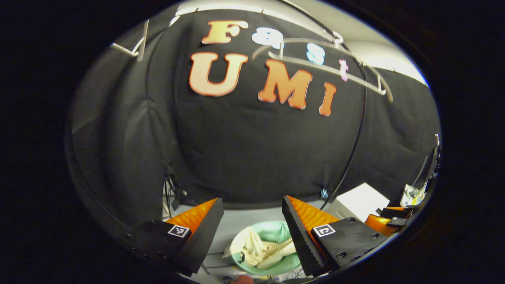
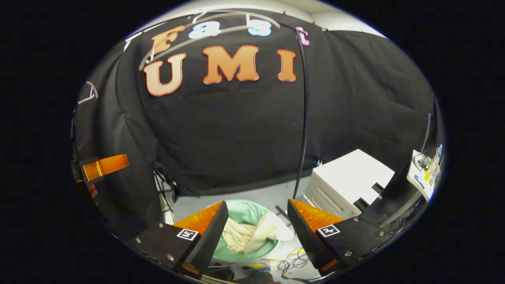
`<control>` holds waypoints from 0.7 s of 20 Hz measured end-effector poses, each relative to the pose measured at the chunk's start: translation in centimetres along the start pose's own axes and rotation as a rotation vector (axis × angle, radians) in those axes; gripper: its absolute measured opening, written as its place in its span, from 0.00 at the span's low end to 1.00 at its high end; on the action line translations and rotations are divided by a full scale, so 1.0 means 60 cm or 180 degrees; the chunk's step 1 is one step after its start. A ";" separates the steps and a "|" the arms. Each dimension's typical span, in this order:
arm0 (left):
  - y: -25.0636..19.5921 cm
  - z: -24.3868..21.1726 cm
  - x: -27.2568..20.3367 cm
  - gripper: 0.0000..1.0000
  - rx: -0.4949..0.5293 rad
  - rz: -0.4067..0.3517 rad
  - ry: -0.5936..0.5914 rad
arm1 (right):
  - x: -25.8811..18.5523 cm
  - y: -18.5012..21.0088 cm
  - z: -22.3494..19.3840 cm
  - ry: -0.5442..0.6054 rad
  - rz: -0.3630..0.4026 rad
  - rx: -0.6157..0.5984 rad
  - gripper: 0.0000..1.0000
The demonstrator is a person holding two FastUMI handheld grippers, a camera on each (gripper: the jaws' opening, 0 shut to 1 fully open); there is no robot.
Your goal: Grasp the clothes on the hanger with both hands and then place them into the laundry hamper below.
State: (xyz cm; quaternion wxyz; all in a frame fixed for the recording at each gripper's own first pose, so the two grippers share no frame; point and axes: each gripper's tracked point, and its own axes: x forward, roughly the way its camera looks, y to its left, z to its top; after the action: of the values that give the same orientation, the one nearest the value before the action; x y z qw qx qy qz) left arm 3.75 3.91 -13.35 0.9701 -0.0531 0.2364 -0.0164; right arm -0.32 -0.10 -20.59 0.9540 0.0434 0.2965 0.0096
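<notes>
both hand-held grippers, left [image 1: 252, 225] and right [image 2: 257, 227], are wide open and empty; cream clothes [image 2: 252, 234] lie soft, light in green hamper [image 2: 240, 213] on floor, probably easy to pinch at a fold.

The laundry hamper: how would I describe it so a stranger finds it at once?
Look at the grey floor below the black cloth wall. The laundry hamper stands there, left of a white box. It alone is round and mint green, with cream clothes inside.

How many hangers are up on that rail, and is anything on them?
1 that I can make out: a pale bare hanger on the rail, up by the wall. The cream clothes lie in the green hamper below. Others may be hidden.
</notes>
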 end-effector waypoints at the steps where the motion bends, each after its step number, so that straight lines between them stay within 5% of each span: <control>1: -0.001 0.031 -0.007 1.00 0.0001 0.0001 -0.0156 | -0.014 0.000 0.047 -0.0183 0.0013 0.0021 0.94; 5: -0.009 0.143 -0.052 0.94 -0.0002 0.0027 -0.0734 | -0.079 -0.007 0.205 -0.0895 -0.0039 0.0039 0.93; 6: -0.014 0.163 -0.062 1.00 0.0019 0.0013 -0.0839 | -0.096 -0.011 0.230 -0.1043 -0.0068 0.0011 0.93; 14: -0.054 0.271 -0.127 0.95 0.0151 -0.0053 -0.1470 | -0.188 -0.031 0.333 -0.1643 -0.0061 -0.0039 0.96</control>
State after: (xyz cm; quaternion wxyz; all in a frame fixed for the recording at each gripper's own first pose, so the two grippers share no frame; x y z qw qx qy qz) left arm 4.43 2.64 4.83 0.9992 -0.0346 0.0072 -0.0175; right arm 1.66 -3.99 2.00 0.9984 0.0357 0.0436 -0.0091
